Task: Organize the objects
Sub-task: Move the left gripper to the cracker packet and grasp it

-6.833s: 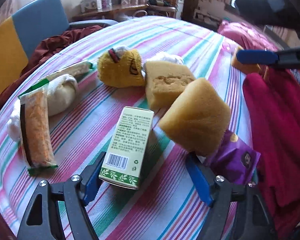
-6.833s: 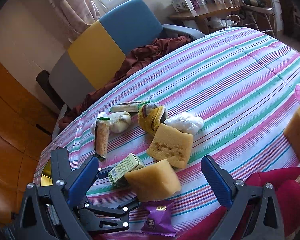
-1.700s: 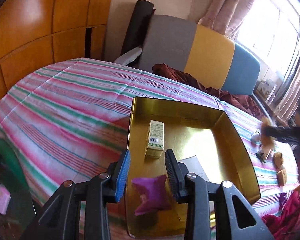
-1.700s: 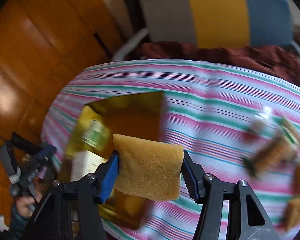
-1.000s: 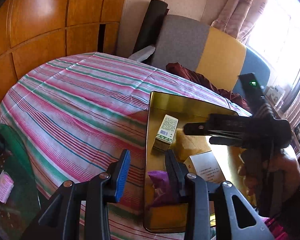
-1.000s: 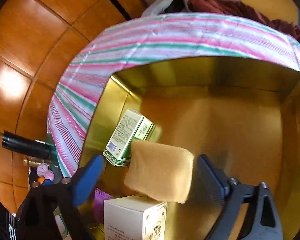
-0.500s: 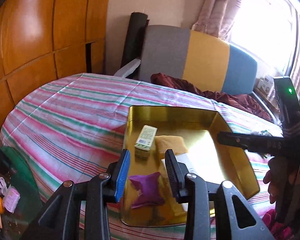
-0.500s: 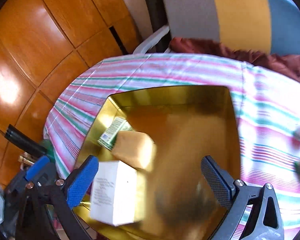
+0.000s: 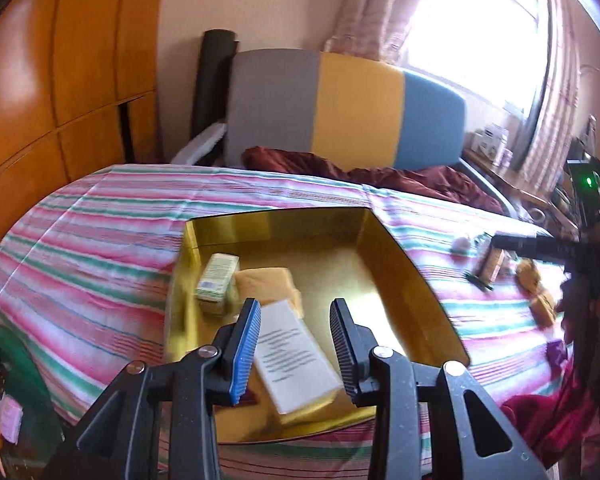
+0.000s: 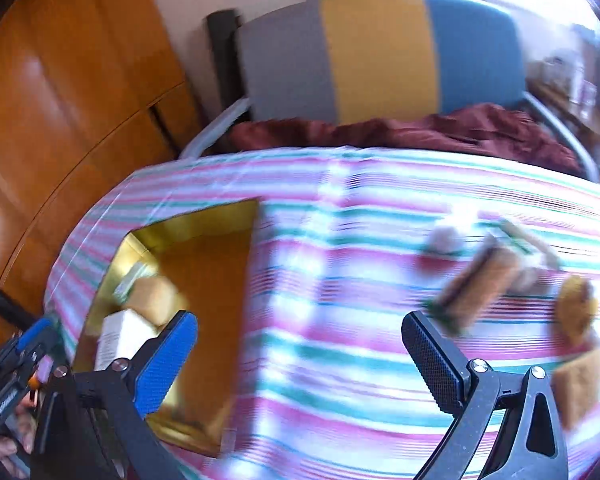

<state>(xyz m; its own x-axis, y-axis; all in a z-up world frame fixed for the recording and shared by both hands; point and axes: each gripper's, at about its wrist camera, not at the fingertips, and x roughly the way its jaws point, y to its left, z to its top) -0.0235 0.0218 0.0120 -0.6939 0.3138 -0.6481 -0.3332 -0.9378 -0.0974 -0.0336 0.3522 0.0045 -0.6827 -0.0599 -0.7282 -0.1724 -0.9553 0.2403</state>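
The right tool is now empty with jaws wide apart, over the striped bed. The left tool holds nothing, jaws narrowly parted. The yellow sponge, earlier gripped by the right tool, lies in the gold tray near its left wall, touching the green box. A white box lies at the near edge.

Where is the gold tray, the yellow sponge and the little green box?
gold tray (image 9: 412, 280): left wrist view, right inner wall.
yellow sponge (image 9: 266, 284): left wrist view, top face.
little green box (image 9: 216, 276): left wrist view, upper side.
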